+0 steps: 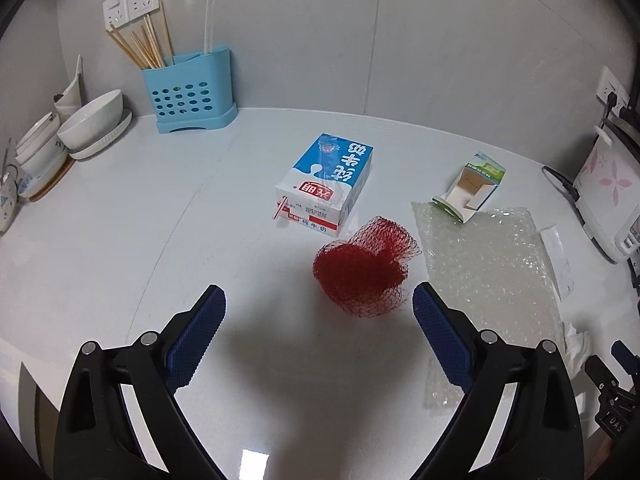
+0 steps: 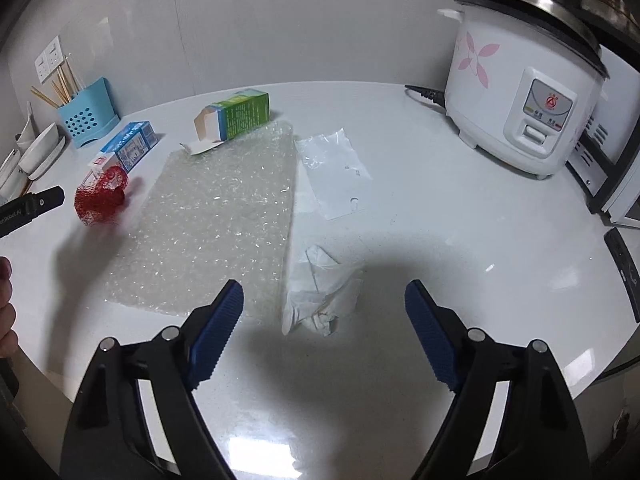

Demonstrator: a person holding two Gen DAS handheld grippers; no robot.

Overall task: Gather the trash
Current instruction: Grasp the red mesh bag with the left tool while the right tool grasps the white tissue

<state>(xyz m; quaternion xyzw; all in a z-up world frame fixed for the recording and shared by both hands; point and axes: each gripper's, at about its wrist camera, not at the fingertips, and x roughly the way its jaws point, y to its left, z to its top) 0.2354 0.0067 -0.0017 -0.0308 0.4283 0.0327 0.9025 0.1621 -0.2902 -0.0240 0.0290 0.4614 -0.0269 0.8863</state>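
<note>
**Both grippers wide over counter, nothing held**

Counter (image 2: 460, 208): white, glossy, carries all trash items and both grippers' shadows.

Rice cooker (image 2: 524, 92): far right of the right gripper, lid on; contents not visible.

Bubble wrap (image 2: 216, 216): flat sheet ahead-left of the right gripper; to the right of the left gripper, its near edge beside that gripper's right finger.

Chopstick holder (image 1: 191, 94): blue, perforated, far ahead-left of the left gripper. Holds wooden chopsticks (image 1: 146, 46) in the left compartment and two white sticks in the right.

Milk carton (image 1: 326, 182): lying on its side straight ahead of the left gripper, straw (image 1: 279, 208) at its near end.

Bowls (image 1: 90, 118): stacked on plates, far left of the left gripper; insides hidden.

Green box (image 2: 236, 116): on its side, end flap open, inside looks empty; touches the far edge of the bubble wrap.

Plastic bag (image 2: 334, 172): clear, flat, ahead of the right gripper, just right of the bubble wrap.

Net (image 1: 366, 276): red mesh, bunched, just ahead of the left gripper (image 1: 319, 302), slightly right of centre, not between the fingers. Jaws spread wide, empty.

Tissue (image 2: 320, 300): crumpled, white, just ahead of the right gripper (image 2: 324, 300), in line with the gap between the fingertips; pads do not touch it. Jaws spread wide, empty.
</note>
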